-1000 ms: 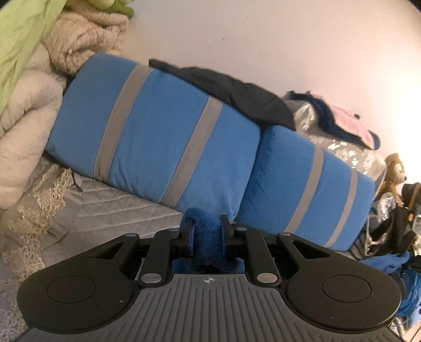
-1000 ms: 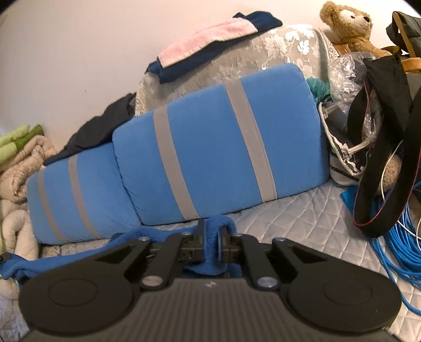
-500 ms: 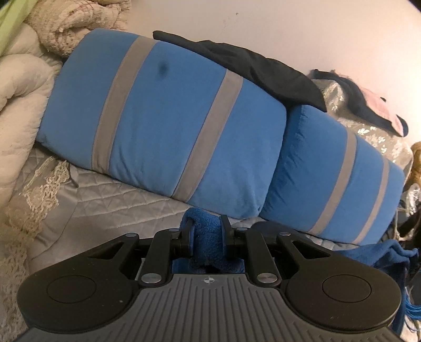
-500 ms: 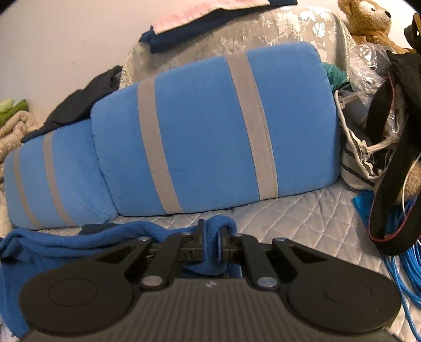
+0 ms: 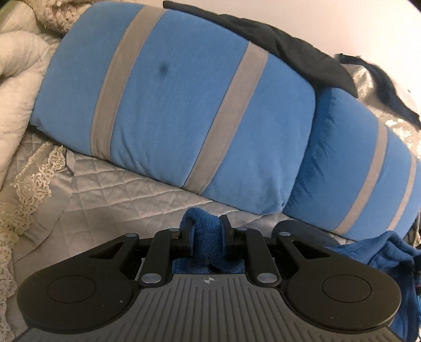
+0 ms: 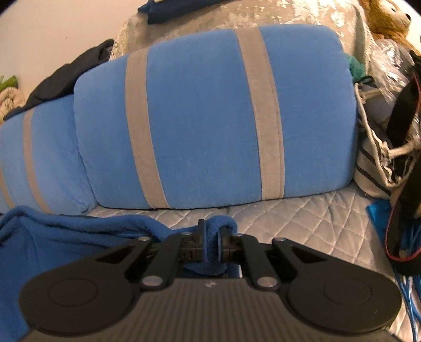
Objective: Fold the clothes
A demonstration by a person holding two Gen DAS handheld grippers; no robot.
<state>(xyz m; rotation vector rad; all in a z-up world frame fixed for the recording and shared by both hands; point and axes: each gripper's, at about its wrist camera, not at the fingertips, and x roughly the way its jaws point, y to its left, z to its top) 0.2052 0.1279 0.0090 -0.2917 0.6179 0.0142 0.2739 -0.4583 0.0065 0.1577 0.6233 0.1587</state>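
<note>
The bed is covered with a grey quilted bedspread (image 5: 110, 194), stitched in a diamond pattern. Along its back edge, against a pale wall (image 6: 52, 29), lie two blue cushions with grey stripes (image 5: 179, 113), side by side and touching. A black garment (image 5: 294, 55) is draped over the place where they meet. At the left edge there are cream blankets (image 5: 18, 68) and a lace border (image 5: 34, 173). At the right edge stand a striped cloth bag (image 6: 373, 163), a black strap (image 6: 400, 126), blue cables (image 6: 410, 284) and a teddy bear (image 6: 381, 18).

The blue fleece garment (image 6: 52, 236) lies on the bedspread in front of the cushions. The left gripper (image 5: 206, 231) pinches a thick fold of it. The right gripper (image 6: 210, 236) is pressed nearly together on a thinner fold of the same garment.
</note>
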